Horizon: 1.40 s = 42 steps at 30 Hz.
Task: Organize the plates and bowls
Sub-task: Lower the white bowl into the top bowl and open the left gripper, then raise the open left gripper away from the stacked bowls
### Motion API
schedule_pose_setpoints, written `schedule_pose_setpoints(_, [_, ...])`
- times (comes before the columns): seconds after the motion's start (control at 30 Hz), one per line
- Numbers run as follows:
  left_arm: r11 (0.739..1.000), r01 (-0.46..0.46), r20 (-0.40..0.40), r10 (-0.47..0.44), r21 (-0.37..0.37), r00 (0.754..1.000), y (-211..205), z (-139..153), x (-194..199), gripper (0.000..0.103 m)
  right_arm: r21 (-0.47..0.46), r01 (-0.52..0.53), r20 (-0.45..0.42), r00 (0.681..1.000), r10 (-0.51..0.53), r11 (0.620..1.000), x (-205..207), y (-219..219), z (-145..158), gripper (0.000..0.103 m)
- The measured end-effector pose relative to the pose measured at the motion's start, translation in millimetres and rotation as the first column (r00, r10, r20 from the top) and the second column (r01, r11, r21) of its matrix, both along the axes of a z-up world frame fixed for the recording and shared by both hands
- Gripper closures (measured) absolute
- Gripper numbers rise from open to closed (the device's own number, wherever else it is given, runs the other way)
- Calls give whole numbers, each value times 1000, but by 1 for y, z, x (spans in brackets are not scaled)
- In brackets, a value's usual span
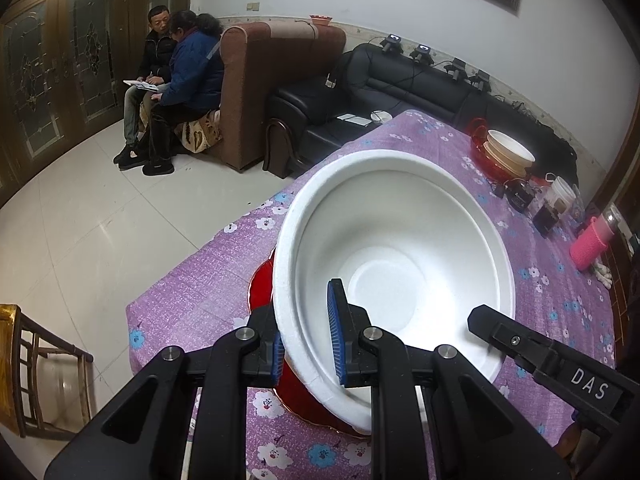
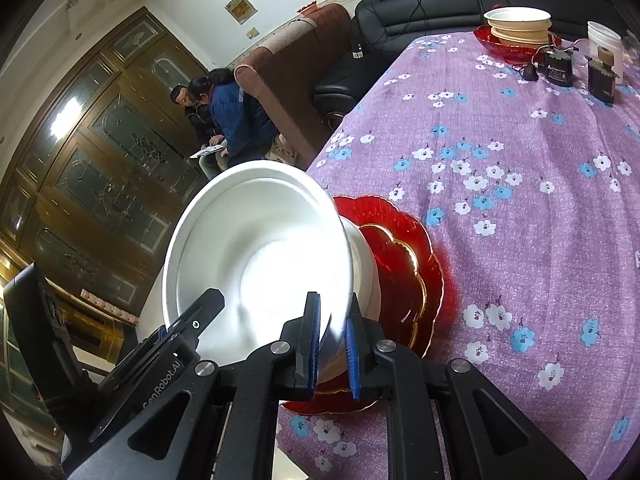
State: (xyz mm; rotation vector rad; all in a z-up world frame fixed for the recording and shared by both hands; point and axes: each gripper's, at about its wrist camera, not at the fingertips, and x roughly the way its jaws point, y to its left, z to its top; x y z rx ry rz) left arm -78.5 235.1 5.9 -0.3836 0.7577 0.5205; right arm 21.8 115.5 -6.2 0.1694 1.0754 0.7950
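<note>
- The white bowl [image 1: 394,280] is held over the near end of the table [image 1: 560,280], above the red plate [image 2: 404,264], which serves here as the landmark.
- The left gripper [image 1: 308,344] is closed on the bowl's rim: one blue pad sits inside the wall and the other outside, so the thin rim is pinched between them.
- The right gripper [image 2: 332,344] clamps the rim in the same way, with one finger inside the bowl and one outside, at a different spot on the rim.
- Two grips on one rim probably keep the light, wide bowl from swinging or flexing, which a single pinch might allow.
- The bowl is tilted, its open mouth turned toward both cameras rather than straight up. Its base points at the red plate, and whether the base touches the plate cannot be told.
- The red plate lies flat on the flowered tablecloth [image 2: 500,152] directly beneath the bowl, which suggests it is the stacking spot for this piece.
- Well beyond the red plate, at the far end of the table, a stack of cream bowls [image 2: 518,26] sits in a red dish [image 2: 490,44], so that group looks already sorted.
- Near that stack, also far from the red plate, stand small black devices [image 2: 556,66] and a white cup [image 2: 606,46], apart from the work.
- The likely next need is levelling the bowl so that it sits upright on the red plate before either grip lets go.
</note>
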Motion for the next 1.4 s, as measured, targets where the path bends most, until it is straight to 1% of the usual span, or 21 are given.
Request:
schedule_pose_setpoints(0.2, [1000,-3,2,3,-12,1000,1,0,3,87,0,6,2,1000,-6,1000,2,1,1,88])
schedule_pose_setpoints(0.23, [1000,-5,6,5,-13,1000,2,1,2,85,2,7,1,1000,-7,1000,2,1,1,84])
schedule_pose_setpoints(0.27, [1000,-6,8,6,-16,1000,2,1,2,82,5,9,-1,1000,-9,1000,3,1,1,79])
schedule_pose_setpoints(0.3, [1000,-6,11,6,-20,1000,3,1,2,78,8,11,-2,1000,-11,1000,3,1,1,76])
schedule_pose_setpoints(0.37, [1000,-9,15,10,-25,1000,3,1,2,60,12,15,0,1000,-15,1000,3,0,2,64])
schedule_pose_setpoints(0.4, [1000,-14,19,14,-26,1000,4,2,2,57,17,17,2,1000,-17,1000,3,0,2,60])
schedule_pose_setpoints(0.47, [999,-19,23,20,-25,1000,4,3,1,51,30,23,8,1000,-23,999,2,-1,4,43])
schedule_pose_setpoints(0.5, [999,-21,22,22,-25,1000,4,3,1,49,33,27,13,1000,-27,999,2,-2,5,40])
schedule_pose_setpoints(0.53, [999,-26,20,27,-25,999,4,2,1,44,35,30,18,999,-30,999,2,-2,6,35])
schedule_pose_setpoints(0.57, [999,-29,19,29,-25,999,5,2,0,41,35,34,22,999,-35,999,2,-2,7,33])
schedule_pose_setpoints(0.63, [999,-29,21,30,-25,999,4,2,-1,40,39,38,21,999,-39,999,1,-3,8,27])
schedule_pose_setpoints(0.7, [999,-31,16,32,-23,999,4,2,-2,39,43,31,22,999,-32,999,0,-3,9,19])
schedule_pose_setpoints(0.77, [999,-27,11,27,-21,1000,3,2,-2,36,39,24,35,999,-25,999,-2,-3,12,8])
schedule_pose_setpoints(0.83, [1000,-22,11,22,-4,1000,0,5,-5,36,29,13,57,998,-14,999,-6,-3,16,1])
schedule_pose_setpoints(1.0, [1000,-7,30,6,30,1000,-9,14,-17,35,-34,-24,147,989,29,999,-19,-7,30,1])
schedule_pose_setpoints(1.07, [999,1,39,-2,48,999,-12,17,-22,27,-67,-42,195,979,54,997,-27,-11,35,1])
schedule_pose_setpoints(1.13, [997,7,55,-11,74,998,-17,22,-28,21,-95,-57,229,970,77,994,-34,-16,38,0])
schedule_pose_setpoints(1.17, [996,8,64,-14,87,998,-20,23,-30,20,-108,-65,247,965,90,992,-38,-19,38,0])
schedule_pose_setpoints(1.23, [994,26,70,-34,106,997,-25,25,-33,19,-127,-65,262,960,96,990,-41,-24,39,0])
schedule_pose_setpoints(1.4, [991,62,51,-69,118,996,-35,26,-33,19,-161,-79,288,950,124,984,-52,-37,37,0])
